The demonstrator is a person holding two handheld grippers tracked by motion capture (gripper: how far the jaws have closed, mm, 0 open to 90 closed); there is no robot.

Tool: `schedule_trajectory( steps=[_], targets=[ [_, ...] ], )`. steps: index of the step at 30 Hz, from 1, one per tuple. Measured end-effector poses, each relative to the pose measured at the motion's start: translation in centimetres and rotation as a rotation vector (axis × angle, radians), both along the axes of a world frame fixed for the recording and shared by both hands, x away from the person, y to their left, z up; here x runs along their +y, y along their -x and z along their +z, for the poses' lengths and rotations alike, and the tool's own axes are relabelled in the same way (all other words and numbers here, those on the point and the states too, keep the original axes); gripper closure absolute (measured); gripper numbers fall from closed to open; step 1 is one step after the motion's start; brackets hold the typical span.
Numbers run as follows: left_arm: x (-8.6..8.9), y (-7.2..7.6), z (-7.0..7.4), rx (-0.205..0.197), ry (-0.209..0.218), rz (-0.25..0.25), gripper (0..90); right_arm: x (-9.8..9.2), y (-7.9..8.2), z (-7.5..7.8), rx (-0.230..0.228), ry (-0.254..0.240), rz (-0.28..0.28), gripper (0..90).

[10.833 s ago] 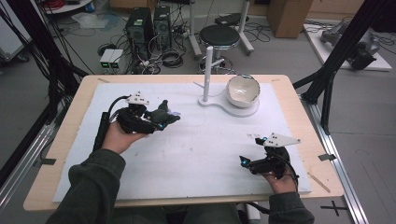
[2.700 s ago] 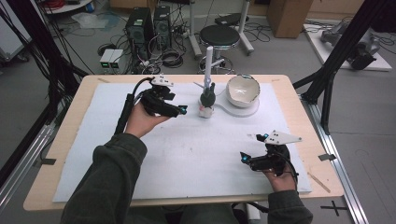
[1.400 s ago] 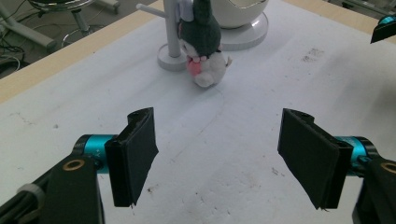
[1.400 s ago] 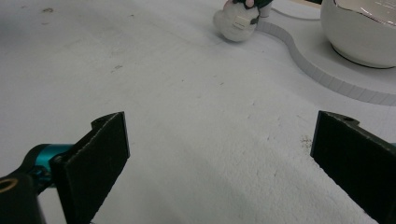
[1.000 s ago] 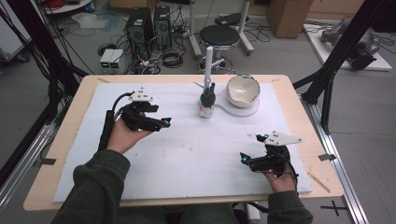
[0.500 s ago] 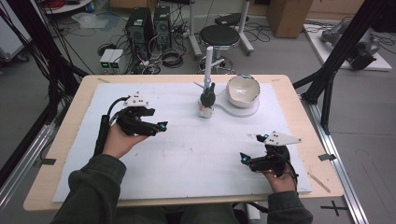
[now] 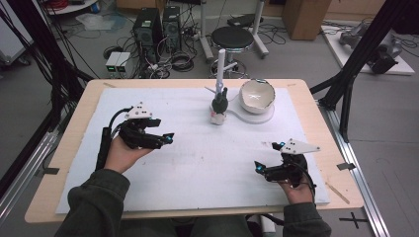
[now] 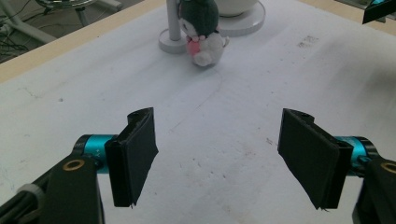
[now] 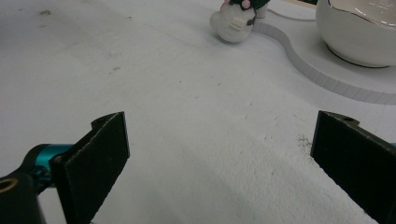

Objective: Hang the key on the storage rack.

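Tabletop [image 7: 301, 94] under white sheet [image 7: 197, 163]; bowl [image 7: 257, 95] on white stand [image 7: 262, 117] at far side. Plush toy [image 7: 219, 104] upright beside stand pole. Left gripper [image 7: 165, 139] open, empty, well apart from toy; right gripper [image 7: 260, 169] open, empty, near edge.

The right gripper [image 9: 219, 163] is holding its jaws wide apart over the white mat [image 9: 177, 121]; a plush toy [image 9: 237, 16] is lying at top centre, a white bowl [image 9: 359, 32] sitting upper right.

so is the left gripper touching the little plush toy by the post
Apart. In the left gripper view the left gripper stands open over bare white mat, with the plush toy well beyond it; the high view shows the same gap.
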State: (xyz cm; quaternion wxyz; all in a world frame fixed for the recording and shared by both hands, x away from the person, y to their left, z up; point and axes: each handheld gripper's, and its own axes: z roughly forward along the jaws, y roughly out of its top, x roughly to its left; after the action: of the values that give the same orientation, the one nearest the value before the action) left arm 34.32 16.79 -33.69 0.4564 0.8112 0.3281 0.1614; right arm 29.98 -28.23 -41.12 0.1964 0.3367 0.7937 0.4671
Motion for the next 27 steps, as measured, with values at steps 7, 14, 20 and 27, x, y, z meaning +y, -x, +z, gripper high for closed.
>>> schedule_trajectory(
  steps=[7, 14, 20, 27],
  targets=[
    [0.7, 0.7, -0.3, -0.005, 0.007, 0.007, 28.2, -0.1, 0.1, 0.1, 0.002, 0.003, -0.003, 3.4],
    [1.3, 1.2, -0.8, -0.002, 0.008, 0.017, 28.2, 0.0, 0.1, 0.1, -0.006, 0.002, -0.004, 3.5],
    [1.8, 1.6, -1.0, -0.005, 0.013, 0.021, 27.5, -0.1, 0.2, 0.1, -0.005, 0.002, -0.010, 3.4],
    [2.2, 2.1, -1.5, -0.001, 0.024, 0.032, 27.3, 0.0, 0.2, 0.1, -0.004, 0.002, -0.011, 3.5]
  ],
)
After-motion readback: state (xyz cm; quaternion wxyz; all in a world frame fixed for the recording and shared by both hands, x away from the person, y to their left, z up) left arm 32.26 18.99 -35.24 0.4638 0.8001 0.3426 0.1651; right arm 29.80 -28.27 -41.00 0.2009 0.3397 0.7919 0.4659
